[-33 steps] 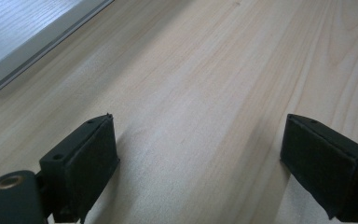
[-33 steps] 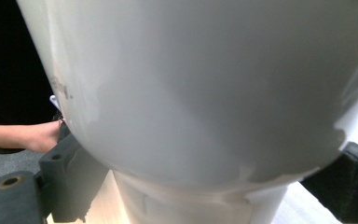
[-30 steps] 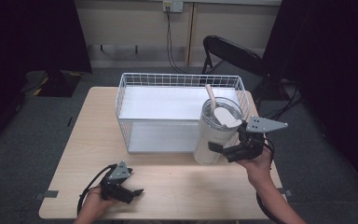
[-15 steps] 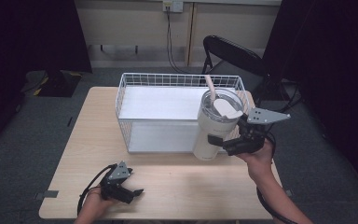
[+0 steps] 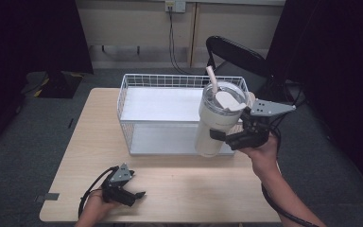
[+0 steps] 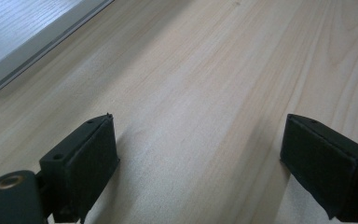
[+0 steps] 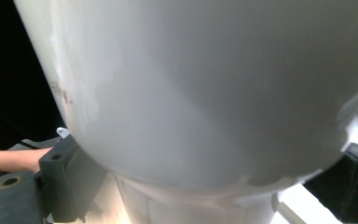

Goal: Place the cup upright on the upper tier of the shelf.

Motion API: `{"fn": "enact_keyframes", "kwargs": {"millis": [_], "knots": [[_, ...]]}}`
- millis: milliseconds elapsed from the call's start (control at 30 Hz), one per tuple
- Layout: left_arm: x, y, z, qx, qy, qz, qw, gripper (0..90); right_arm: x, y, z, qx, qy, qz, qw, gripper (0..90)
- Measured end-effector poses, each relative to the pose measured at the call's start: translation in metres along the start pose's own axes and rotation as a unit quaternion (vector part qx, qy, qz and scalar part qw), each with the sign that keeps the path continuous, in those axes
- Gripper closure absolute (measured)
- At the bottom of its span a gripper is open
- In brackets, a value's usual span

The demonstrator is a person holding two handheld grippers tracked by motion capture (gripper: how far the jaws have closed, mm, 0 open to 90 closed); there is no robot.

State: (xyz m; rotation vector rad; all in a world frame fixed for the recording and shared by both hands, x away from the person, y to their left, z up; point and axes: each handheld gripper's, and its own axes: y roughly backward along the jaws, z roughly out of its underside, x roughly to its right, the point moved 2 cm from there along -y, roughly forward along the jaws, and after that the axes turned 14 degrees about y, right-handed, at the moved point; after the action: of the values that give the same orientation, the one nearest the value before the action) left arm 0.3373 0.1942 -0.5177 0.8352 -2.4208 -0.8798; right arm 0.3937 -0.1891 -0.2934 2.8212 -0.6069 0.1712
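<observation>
High view shows the tall cream-white insulated tumbler (image 5: pixel 213 124), with its clear lid and pale pink straw (image 5: pixel 211 80), lifted clear of the counter and tipped slightly at the near right corner of the white wire basket (image 5: pixel 137 101). The right tongs (image 5: pixel 223 136) clamp it across the lower body, one jaw on each side, and the person's right hand (image 5: pixel 261 152) holds the tool from the right, so the weight hangs from a side grip. That grip low on the narrowing body probably explains the lean: most of the tumbler's bulk sits above the jaws. Its base looks to hover about level with the basket's front rim, which suggests it is being carried over the wire wall and into the basket, though I cannot tell whether the base has passed the rim.

Right gripper view confirms the hold: the pale curved wall of the tumbler (image 7: pixel 205 93) presses between both black jaws, with basket wire glimpsed at the lower right. A faint dark mark sits on the tumbler's left side there, too blurred to read; no brand or label is legible elsewhere.

The left tongs (image 5: pixel 131 195) rest low over the light wooden counter (image 5: pixel 194 189) near its front edge, well apart from the basket, jaws spread and gripping nothing; the left gripper view shows bare wood grain (image 6: pixel 205 93) between them.
</observation>
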Motion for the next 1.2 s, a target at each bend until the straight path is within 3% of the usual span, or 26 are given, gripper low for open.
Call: {"fn": "enact_keyframes", "kwargs": {"millis": [800,1200], "knots": [[0.000,0.000,0.000,0.002,0.002,0.000,1.0000,10.1,0.012,-0.010,-0.034,-0.003,-0.006,-0.003,1.0000,9.5],[0.000,0.000,0.000,0.002,0.000,-0.002,1.0000,10.1,0.020,-0.014,-0.046,-0.002,-0.014,0.007,0.9999,9.5]]}}
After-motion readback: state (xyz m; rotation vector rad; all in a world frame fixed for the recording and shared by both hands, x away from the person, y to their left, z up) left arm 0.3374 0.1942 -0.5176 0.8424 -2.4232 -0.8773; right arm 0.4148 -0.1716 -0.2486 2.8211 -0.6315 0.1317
